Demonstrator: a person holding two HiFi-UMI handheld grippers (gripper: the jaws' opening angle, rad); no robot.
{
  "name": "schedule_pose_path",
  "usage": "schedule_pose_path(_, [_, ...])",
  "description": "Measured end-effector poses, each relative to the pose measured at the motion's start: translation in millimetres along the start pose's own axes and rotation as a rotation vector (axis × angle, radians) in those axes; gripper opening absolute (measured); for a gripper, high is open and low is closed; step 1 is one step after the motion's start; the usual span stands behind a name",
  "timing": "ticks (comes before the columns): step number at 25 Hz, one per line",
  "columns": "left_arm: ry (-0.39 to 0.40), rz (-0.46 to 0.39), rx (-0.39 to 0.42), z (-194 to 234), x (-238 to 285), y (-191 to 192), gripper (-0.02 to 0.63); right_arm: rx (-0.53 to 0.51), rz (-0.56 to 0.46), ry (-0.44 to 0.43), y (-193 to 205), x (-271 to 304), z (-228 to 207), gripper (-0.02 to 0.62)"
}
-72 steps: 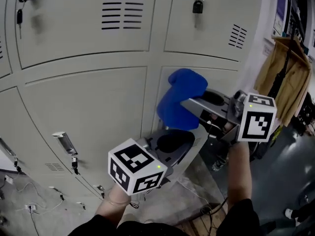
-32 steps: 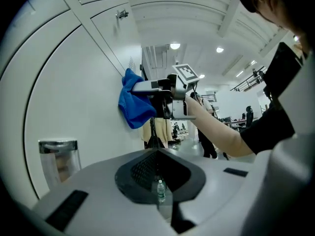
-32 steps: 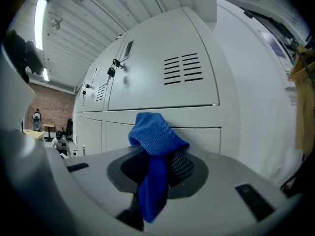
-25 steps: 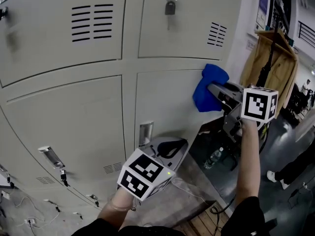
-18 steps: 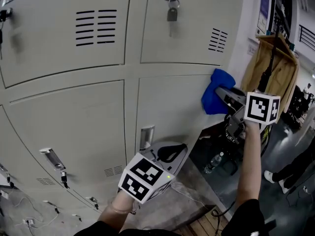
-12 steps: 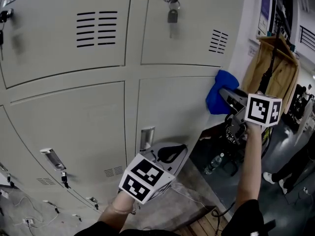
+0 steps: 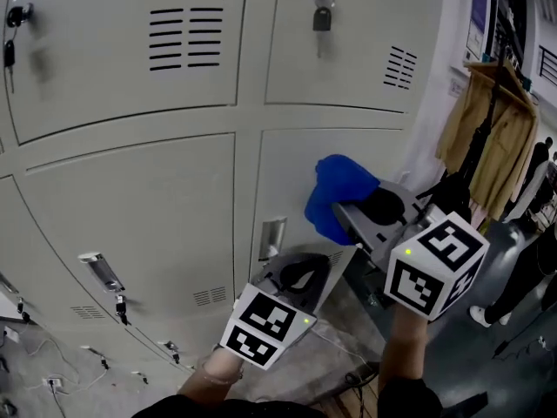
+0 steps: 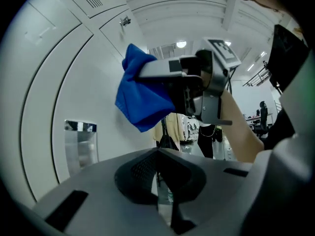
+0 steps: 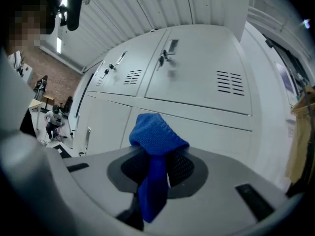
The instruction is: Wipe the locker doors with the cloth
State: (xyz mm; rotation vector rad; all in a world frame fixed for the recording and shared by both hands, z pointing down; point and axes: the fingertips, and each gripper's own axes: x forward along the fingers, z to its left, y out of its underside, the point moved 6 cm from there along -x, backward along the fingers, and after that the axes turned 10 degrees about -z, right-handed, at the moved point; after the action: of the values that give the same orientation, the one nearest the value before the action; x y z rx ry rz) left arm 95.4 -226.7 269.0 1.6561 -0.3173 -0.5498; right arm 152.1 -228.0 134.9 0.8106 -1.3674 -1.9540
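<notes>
A blue cloth (image 7: 339,197) is pinched in my right gripper (image 7: 348,214), which is shut on it. In the head view the cloth sits against the face of the lower right locker door (image 7: 291,159), about mid-door. The right gripper view shows the cloth (image 9: 155,144) bunched above the jaws and hanging down between them, with pale locker doors (image 9: 197,77) ahead. My left gripper (image 7: 298,273) is lower, near that door's foot, shut with nothing in it. From the left gripper (image 8: 158,154) view, the cloth (image 8: 140,100) and the right gripper (image 8: 170,75) are above.
A metal handle recess (image 7: 271,238) is set in the lower right door, just left of the cloth. A padlock (image 7: 320,11) hangs on the upper door. A tan coat (image 7: 487,138) hangs at the right. Cables (image 7: 52,377) trail on the floor at the lower left.
My right gripper has carried the cloth left and slightly down, from the door's right edge to its middle. The left gripper has stayed low and shut.
</notes>
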Motion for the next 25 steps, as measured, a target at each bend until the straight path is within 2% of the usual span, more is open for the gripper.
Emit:
schedule_pose_path(4, [-0.025,-0.001,-0.017,3,-9,6,0.006,0.008,-0.028,-0.085,2,26,39,0.084])
schedule_pose_path(9, [-0.049,0.006,-0.015,8,-18,10,0.006,0.063,0.017,-0.135,19,52,54,0.084])
schedule_pose_path(16, [-0.033,0.016,-0.012,6,-16,16,0.006,0.079,0.024,-0.095,28,54,48,0.084])
schedule_pose_path(25, [0.001,0.015,-0.022,-4,-9,17,0.006,0.070,0.033,0.046,40,32,11,0.084])
